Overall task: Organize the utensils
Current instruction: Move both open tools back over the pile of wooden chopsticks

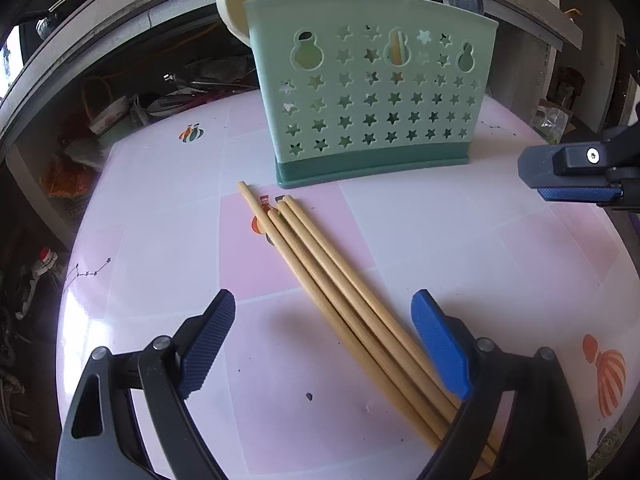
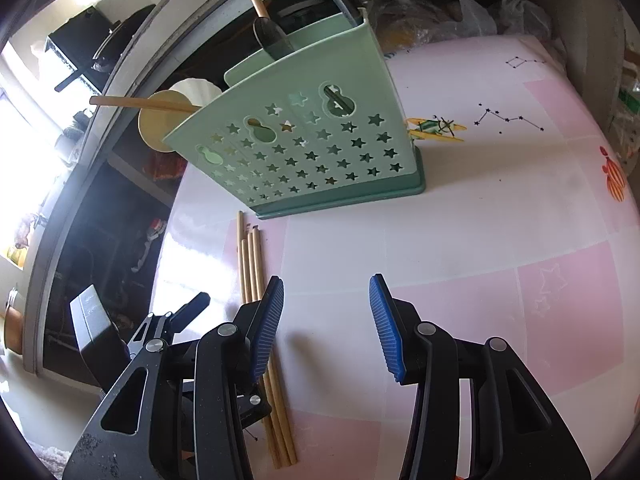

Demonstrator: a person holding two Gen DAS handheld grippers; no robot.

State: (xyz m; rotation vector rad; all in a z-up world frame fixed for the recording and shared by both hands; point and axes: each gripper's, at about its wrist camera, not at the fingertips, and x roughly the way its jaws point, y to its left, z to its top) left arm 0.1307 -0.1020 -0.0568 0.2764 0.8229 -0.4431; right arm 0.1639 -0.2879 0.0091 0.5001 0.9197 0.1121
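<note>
Four round wooden chopsticks [image 1: 340, 292] lie side by side on the glossy pink and white tabletop [image 1: 160, 240], just in front of the mint-green plastic holder [image 1: 372, 88] with star-shaped holes. The left gripper [image 1: 324, 344] has its ribbed blue jaws wide apart, holding nothing, with the chopsticks between them. The right gripper [image 2: 326, 324] is also open and empty, beside the chopsticks.

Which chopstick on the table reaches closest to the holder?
The leftmost chopstick: in the left wrist view its tip pokes out past the other three, toward the green holder.
</note>
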